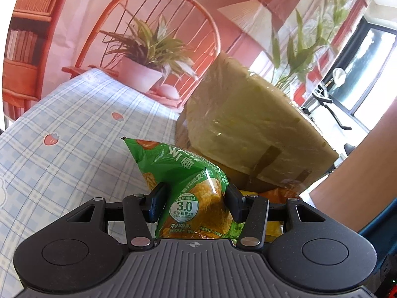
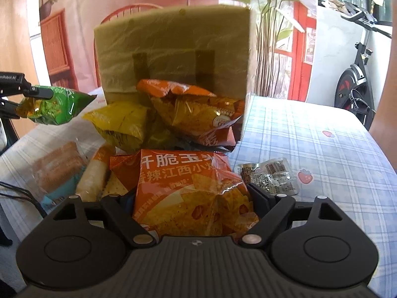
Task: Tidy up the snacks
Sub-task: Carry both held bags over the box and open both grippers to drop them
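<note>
**Two snack bags held near the cardboard box**

A blue checked tablecloth with strawberries [image 2: 322, 134] covers the table. On it stands a brown cardboard box wrapped in clear film [image 2: 173, 47]. The left gripper [image 1: 196, 198] clamps a green corn-chip bag [image 1: 188, 183] just left of the box. The right gripper [image 2: 193, 198] clamps an orange corn-chip bag [image 2: 188, 193] in front of the box. A second orange bag [image 2: 198, 114] and a yellow bag [image 2: 121, 124] lie against the box.
</note>
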`<state>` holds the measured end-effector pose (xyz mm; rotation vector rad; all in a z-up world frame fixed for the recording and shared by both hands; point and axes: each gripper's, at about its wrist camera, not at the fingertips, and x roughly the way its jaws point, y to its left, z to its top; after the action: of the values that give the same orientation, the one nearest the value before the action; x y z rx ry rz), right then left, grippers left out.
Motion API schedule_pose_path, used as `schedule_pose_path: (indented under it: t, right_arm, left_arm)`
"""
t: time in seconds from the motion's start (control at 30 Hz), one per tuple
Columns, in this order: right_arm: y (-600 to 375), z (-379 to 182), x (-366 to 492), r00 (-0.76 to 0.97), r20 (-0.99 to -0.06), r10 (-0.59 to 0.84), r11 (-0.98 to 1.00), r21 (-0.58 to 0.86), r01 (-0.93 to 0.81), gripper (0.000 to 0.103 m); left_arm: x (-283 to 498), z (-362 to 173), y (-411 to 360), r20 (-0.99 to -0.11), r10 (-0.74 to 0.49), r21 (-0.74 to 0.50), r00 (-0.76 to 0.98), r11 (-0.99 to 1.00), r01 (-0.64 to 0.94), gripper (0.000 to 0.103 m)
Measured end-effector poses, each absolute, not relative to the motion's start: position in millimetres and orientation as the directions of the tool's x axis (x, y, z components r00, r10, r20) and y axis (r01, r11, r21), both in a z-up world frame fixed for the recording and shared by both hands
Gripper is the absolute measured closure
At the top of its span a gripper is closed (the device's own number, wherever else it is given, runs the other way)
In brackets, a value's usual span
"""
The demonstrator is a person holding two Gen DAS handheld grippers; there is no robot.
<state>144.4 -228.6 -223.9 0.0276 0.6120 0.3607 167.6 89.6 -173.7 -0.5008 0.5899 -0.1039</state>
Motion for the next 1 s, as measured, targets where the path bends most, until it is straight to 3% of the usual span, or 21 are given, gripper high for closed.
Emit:
schedule_pose_path:
  t: [0.7,1.0]
  right_arm:
    - [-247.7,-131.6,133.6,0.865,-0.335,0.373,0.925,0.2,-0.322,0.017]
    - [-245.0,-90.7,163.5,0.887,-0.259,0.383,0.921,0.186,-0.343,0.017]
  left_arm:
    - [154.7,-87.7,66.9,-0.347,-0.279,-0.438,0.895,0.893,0.109,0.049]
    - [184.5,-44.8,48.0,-0.304,-0.31,-0.384,0.901,0.905,0.181,0.049]
